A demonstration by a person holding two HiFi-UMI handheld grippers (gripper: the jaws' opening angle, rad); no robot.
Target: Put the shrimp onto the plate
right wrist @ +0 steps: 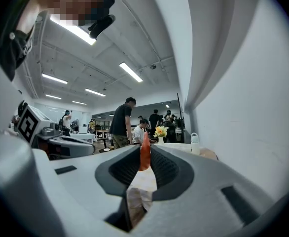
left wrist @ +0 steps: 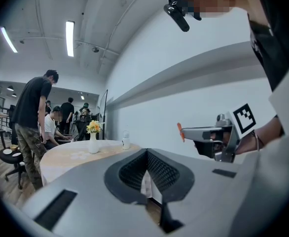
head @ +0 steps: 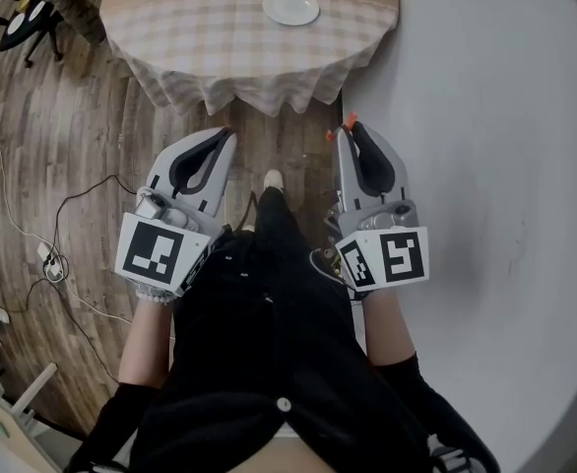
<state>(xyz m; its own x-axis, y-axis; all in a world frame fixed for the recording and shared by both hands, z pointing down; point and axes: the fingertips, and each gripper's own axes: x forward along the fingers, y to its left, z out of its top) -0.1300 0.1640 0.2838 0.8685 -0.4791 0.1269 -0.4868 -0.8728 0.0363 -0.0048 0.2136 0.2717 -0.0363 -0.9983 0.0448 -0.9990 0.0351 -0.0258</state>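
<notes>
Right tongs [head: 346,132] pinch the shrimp [right wrist: 144,154] at the very tips. Its long axis runs crosswise to the jaws, one end poking out above. Left tongs [head: 226,138] are closed on nothing, tips meeting. Both hang over the floor, short of the desk [head: 170,28]. Plate [head: 290,6] sits well ahead on it, slightly left of the right tongs' line, so I'd expect a forward carry.
</notes>
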